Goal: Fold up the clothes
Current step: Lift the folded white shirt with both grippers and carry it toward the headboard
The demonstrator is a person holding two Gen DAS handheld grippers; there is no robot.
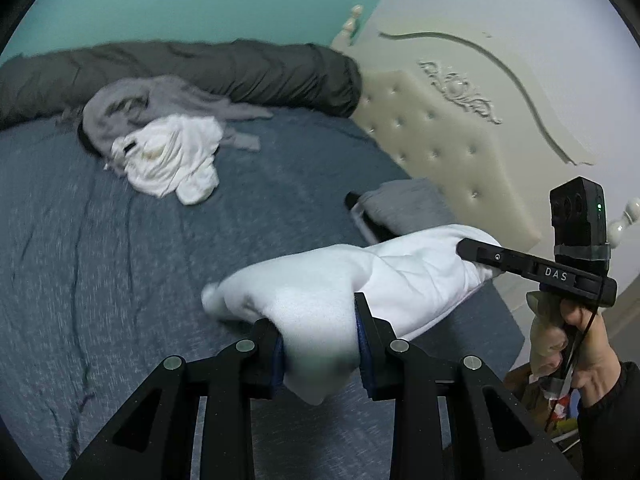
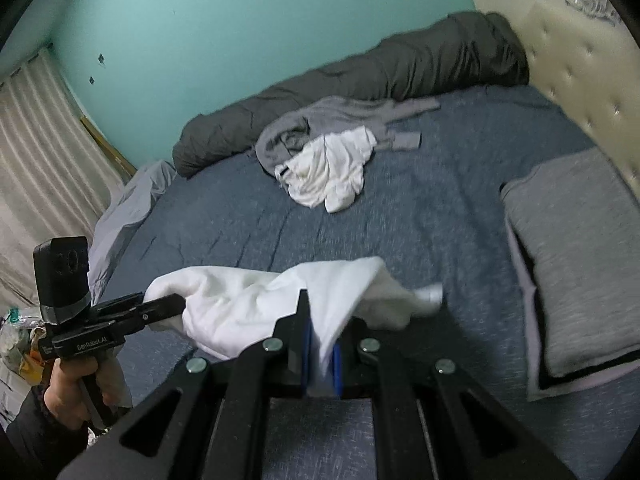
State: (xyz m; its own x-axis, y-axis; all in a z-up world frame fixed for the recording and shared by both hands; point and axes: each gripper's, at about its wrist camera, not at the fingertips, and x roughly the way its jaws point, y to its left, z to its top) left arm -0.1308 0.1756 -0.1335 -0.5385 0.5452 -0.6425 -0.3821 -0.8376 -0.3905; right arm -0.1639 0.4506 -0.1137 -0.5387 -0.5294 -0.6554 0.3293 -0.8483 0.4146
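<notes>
Jaws on bunched, creased white garment (image 1: 320, 292)

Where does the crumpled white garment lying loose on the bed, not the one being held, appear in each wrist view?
Left wrist view: the crumpled white garment lies upper left of centre, on the grey garment.
Right wrist view: it lies just above centre, again overlapping the grey garment.
Shared landmark: the dark rolled duvet behind both.

Dark grey rolled duvet (image 1: 208, 68) along a teal wall (image 2: 240, 32), beside a tufted cream headboard (image 1: 440, 148).
</notes>
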